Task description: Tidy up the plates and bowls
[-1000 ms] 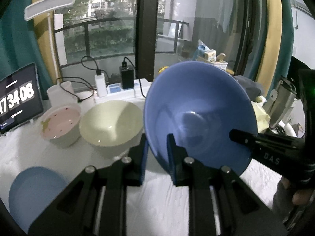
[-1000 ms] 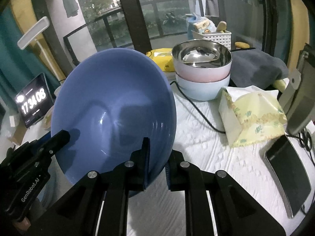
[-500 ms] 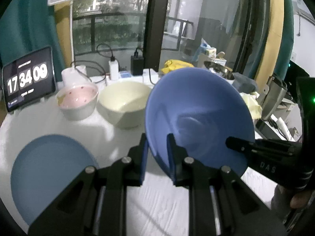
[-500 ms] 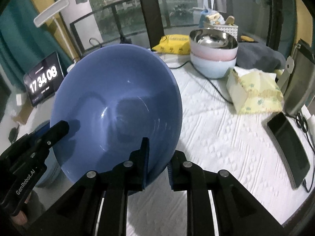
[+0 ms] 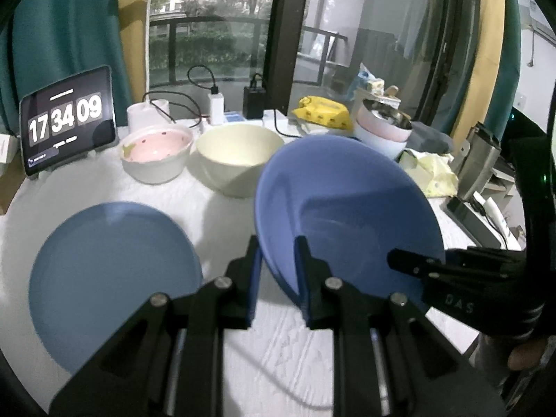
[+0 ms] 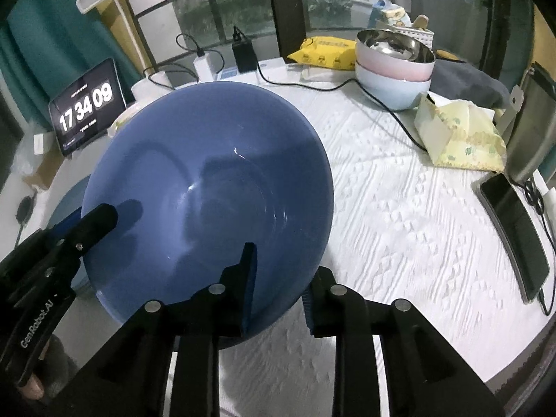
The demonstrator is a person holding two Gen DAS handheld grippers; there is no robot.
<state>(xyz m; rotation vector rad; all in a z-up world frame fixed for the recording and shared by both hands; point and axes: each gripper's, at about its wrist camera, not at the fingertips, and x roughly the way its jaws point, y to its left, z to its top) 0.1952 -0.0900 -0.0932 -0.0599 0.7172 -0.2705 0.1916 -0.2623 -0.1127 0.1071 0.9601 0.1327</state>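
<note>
A large blue bowl (image 5: 347, 208) (image 6: 208, 187) hangs tilted above the white table, held by both grippers. My left gripper (image 5: 276, 260) is shut on its near left rim. My right gripper (image 6: 278, 271) is shut on its opposite rim and shows at the right of the left wrist view (image 5: 417, 264). A blue plate (image 5: 111, 278) lies flat at the front left. A pink bowl (image 5: 156, 153) and a cream bowl (image 5: 239, 160) stand behind it. A stack of bowls topped by a steel one (image 6: 394, 66) stands at the back right.
A clock tablet (image 5: 66, 118) stands at the back left. Chargers and cables (image 6: 243, 59), a yellow packet (image 6: 326, 52), a tissue pack (image 6: 458, 135) and a phone (image 6: 514, 232) lie along the back and right of the table (image 6: 399, 226).
Both grippers have lifted and pulled back with the blue bowl. More of the table and the blue plate now show below.
</note>
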